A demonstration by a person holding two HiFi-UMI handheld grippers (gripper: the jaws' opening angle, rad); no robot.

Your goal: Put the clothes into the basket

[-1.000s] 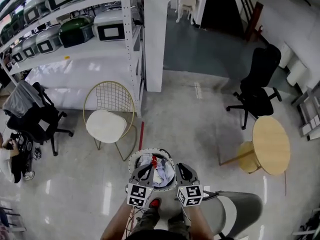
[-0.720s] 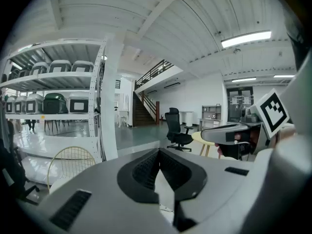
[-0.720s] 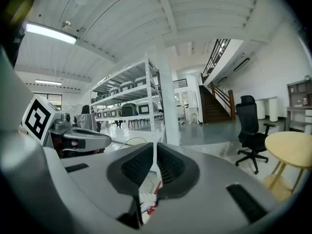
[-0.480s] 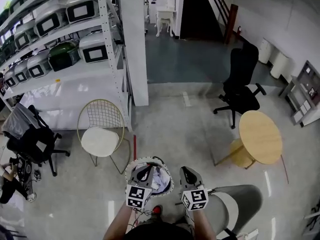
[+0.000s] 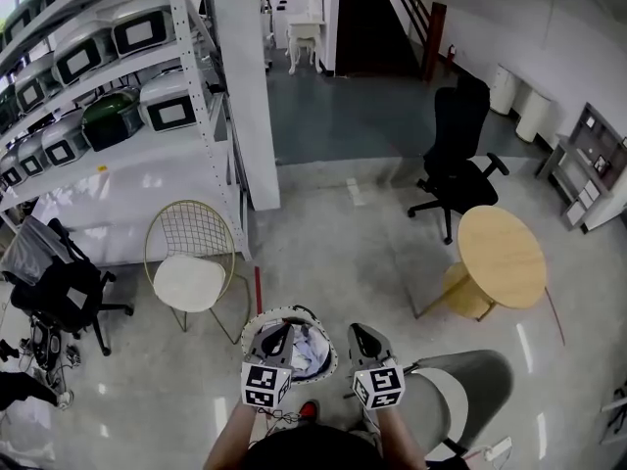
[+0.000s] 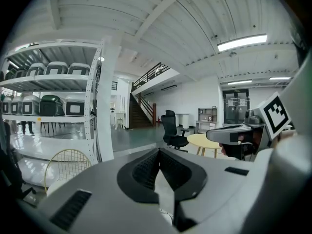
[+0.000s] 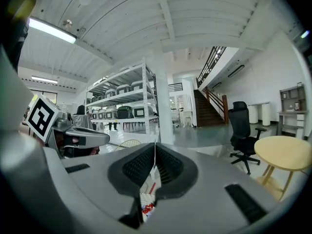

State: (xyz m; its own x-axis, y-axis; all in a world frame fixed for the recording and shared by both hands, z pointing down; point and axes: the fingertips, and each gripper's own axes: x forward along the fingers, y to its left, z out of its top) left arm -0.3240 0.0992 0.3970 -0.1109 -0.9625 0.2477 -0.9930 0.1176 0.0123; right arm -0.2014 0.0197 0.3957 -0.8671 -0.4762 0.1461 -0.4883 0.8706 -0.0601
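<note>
The pale, glossy floor point(image 5: 323, 253) carries everything in the room. Nearest, at the bottom centre, a round basket point(image 5: 294, 310) stands on it with clothes point(image 5: 309, 346) heaped inside. Just right of the basket sits a grey chair point(image 5: 460, 390). Just left and farther off stands a gold wire chair point(image 5: 191, 253) with a white seat pad, and a short red stripe point(image 5: 258, 287) marks the floor between them. A black office chair point(image 5: 54, 287) stands at the left edge. To the right is a round wooden table point(image 5: 502, 258), and beyond it a second black office chair point(image 5: 456, 155). Along the far left runs a white shelf rack point(image 5: 196, 116) holding a row of boxy appliances point(image 5: 142, 32).
</note>
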